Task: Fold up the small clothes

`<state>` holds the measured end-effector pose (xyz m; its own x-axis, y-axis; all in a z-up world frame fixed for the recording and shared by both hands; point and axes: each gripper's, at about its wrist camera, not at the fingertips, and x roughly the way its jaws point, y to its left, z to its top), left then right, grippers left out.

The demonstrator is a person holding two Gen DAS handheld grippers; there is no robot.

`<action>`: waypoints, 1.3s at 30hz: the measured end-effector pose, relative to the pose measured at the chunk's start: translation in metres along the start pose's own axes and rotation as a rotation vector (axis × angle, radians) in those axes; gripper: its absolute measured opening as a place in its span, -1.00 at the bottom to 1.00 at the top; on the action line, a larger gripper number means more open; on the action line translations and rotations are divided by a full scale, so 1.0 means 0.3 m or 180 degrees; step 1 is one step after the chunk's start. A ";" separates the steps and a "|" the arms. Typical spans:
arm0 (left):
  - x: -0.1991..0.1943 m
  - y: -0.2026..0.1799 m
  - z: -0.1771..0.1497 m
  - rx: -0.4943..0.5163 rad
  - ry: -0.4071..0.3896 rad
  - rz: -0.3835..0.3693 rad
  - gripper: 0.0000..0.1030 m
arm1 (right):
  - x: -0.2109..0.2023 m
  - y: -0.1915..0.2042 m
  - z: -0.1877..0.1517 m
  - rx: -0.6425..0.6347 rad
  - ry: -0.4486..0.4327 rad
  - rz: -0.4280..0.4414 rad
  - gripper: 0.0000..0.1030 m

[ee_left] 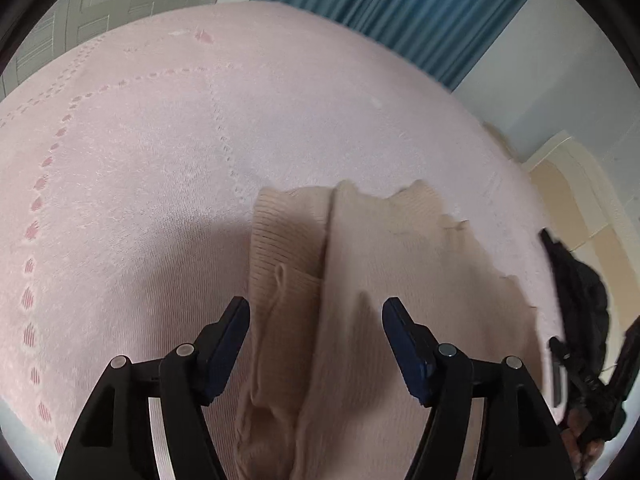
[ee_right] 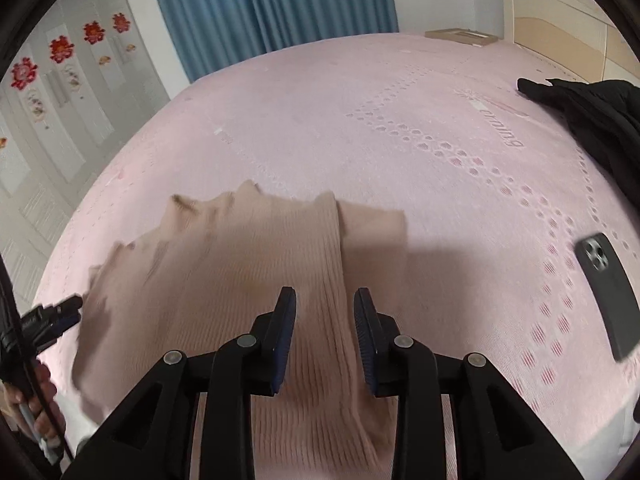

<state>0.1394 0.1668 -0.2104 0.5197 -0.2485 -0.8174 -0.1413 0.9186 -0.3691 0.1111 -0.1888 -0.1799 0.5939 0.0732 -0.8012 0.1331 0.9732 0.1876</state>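
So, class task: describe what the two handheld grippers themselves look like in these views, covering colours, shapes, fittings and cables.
Both the left gripper and the right gripper look alike: matte black angular linkage arms joined by round silver pins, ending in flat dark blue pads with a finely ribbed face. In the right wrist view the left gripper appears from the side, with a thin black cable running past it and the bare hand holding it.

- The right gripper [ee_right: 325,300], black with blue pads, has its jaws apart over a beige ribbed knit garment [ee_right: 248,264].
- That garment lies rumpled on the pink patterned bedspread [ee_right: 360,120].
- At three o'clock a dark grey smartphone [ee_right: 606,294] rests face down on the spread.
- A black cloth heap [ee_right: 588,112] sits toward two o'clock.
- At nine o'clock the left gripper [ee_right: 60,314] reaches the garment's edge.
- Blue pleated curtains [ee_right: 272,4] hang at twelve.
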 end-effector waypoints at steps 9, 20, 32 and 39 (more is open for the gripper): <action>0.074 0.035 0.041 -0.0004 -0.0023 -0.0118 0.26 | 0.273 0.031 0.104 -0.0113 0.0308 -0.0149 -0.89; 0.044 0.037 -0.008 -0.0028 0.0018 -0.0389 0.20 | 0.136 0.065 0.087 0.0060 0.0074 -0.0104 -0.65; 0.003 0.051 -0.045 -0.0030 0.0131 -0.0563 0.24 | 0.108 0.467 -0.186 -0.0865 0.0219 -0.0068 -0.30; 0.015 0.035 -0.028 0.0259 0.0136 -0.0645 0.24 | 0.181 0.503 -0.114 -0.0896 0.0211 -0.0442 -0.24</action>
<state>0.1330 0.1727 -0.2216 0.4942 -0.4418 -0.7487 0.0317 0.8698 -0.4923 0.1362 -0.0306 -0.2146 0.5313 -0.0596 -0.8451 -0.0209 0.9963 -0.0834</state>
